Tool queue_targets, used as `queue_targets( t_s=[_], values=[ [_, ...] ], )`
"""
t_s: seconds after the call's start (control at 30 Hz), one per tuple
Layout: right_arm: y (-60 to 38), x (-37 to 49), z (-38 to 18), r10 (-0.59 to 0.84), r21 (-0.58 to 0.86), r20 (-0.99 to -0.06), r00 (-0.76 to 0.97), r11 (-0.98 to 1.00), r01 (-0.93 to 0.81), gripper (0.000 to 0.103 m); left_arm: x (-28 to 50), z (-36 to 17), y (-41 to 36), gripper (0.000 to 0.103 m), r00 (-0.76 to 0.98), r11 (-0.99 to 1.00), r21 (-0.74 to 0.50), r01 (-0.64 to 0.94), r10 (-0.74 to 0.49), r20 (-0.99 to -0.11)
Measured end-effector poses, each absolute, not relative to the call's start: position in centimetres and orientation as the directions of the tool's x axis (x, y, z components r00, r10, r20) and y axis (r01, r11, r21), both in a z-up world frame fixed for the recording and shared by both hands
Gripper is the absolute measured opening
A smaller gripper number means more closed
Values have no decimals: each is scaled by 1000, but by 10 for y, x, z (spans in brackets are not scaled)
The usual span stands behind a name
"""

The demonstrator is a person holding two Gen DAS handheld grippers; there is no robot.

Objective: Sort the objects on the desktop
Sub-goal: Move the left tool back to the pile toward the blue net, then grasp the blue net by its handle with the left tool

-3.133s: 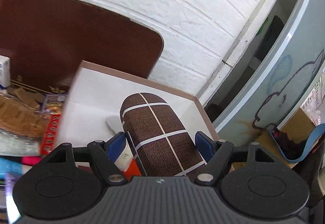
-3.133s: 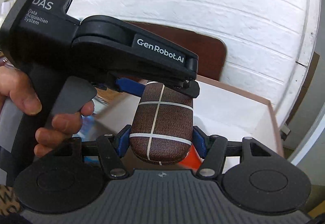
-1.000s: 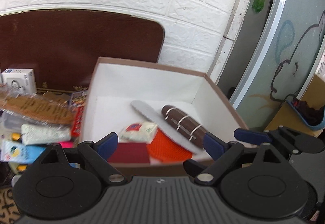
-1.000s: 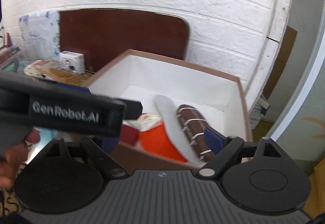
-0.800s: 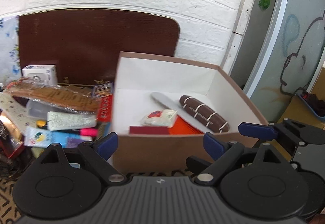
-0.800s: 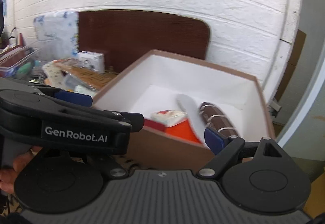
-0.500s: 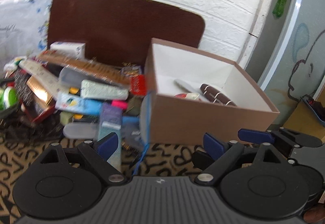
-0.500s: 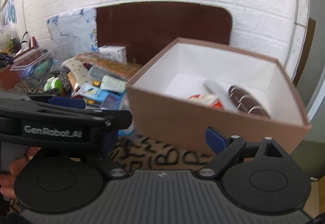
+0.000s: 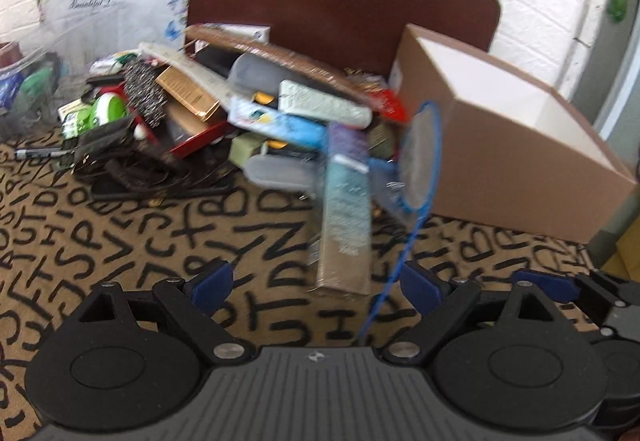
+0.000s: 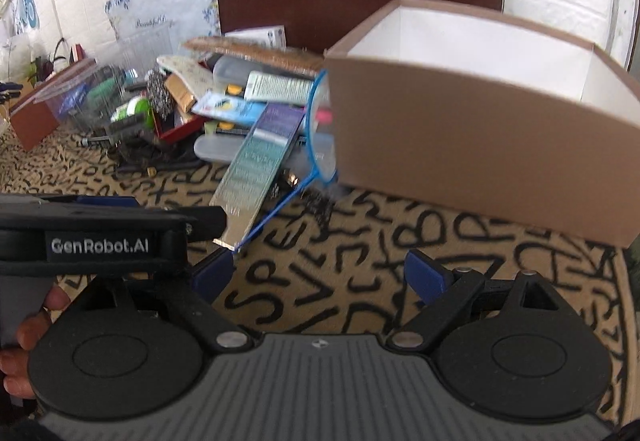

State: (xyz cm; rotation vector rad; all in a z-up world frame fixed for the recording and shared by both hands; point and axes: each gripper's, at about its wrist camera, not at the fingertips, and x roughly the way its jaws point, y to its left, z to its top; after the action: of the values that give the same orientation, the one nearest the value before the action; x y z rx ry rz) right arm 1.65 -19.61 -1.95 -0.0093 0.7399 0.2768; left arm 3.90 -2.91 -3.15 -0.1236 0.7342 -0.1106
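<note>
Brown cardboard box fills the right of the left-wrist view, standing on the letter-printed bench. A heap of loose items lies at centre left, touching the box's left wall. A long flat packet and a small blue net project from the heap toward the camera. The left tongs are spread wide at lower centre, holding nothing and touching nothing. The other tool's tip shows at the lower right edge.

In the right-wrist view, the box occupies the upper right; its contents are hidden behind the near wall. The heap sits at upper left, with the packet and net nearest. The right tongs are likewise spread wide and empty above the bench. The left tool's body crosses the left edge.

Judged step: between picks, selecting the next item. The next move calls for aligning one set of tongs across the packet's narrow width, then closing.
</note>
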Motion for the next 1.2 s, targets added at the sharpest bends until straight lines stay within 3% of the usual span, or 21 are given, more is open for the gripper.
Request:
queue_targets(
  t_s=[0.13,0.4,0.5,0.6,0.73,0.87,0.97,1.13,1.2],
  values=[
    [-189,20,-29,236,81,-681,693,965,-250,91,44,-37,-21,93,726,987,-153,46,-138,-674],
    [-177,24,-38,288,100,-659,695,949,-298,89,55,-43,10,90,711,959,-282,17,-209,-671],
    [-173,29,-40,275,101,-650,709,955,-278,79,55,-43,12,82,712,951,-306,30,-236,-662],
    [-169,36,-41,296,129,-649,701,951,-282,75,59,-38,10,78,706,929,-360,88,-313,-635],
    [-158,40,-47,320,113,-664,676,936,-332,53,65,-29,-11,75,699,914,-352,202,-386,-602],
    [-158,38,-49,352,145,-659,665,927,-347,38,81,-30,-42,55,646,891,-314,328,-454,-613],
    [-161,36,-48,340,151,-658,672,934,-324,30,99,-37,-59,43,601,883,-289,370,-465,-650],
    [-174,36,-51,381,226,-646,662,923,-311,26,118,-42,-66,40,551,874,-314,372,-480,-682],
    [-172,34,-51,392,225,-644,657,918,-327,23,122,-41,-71,31,534,867,-309,391,-487,-691]
  ],
)
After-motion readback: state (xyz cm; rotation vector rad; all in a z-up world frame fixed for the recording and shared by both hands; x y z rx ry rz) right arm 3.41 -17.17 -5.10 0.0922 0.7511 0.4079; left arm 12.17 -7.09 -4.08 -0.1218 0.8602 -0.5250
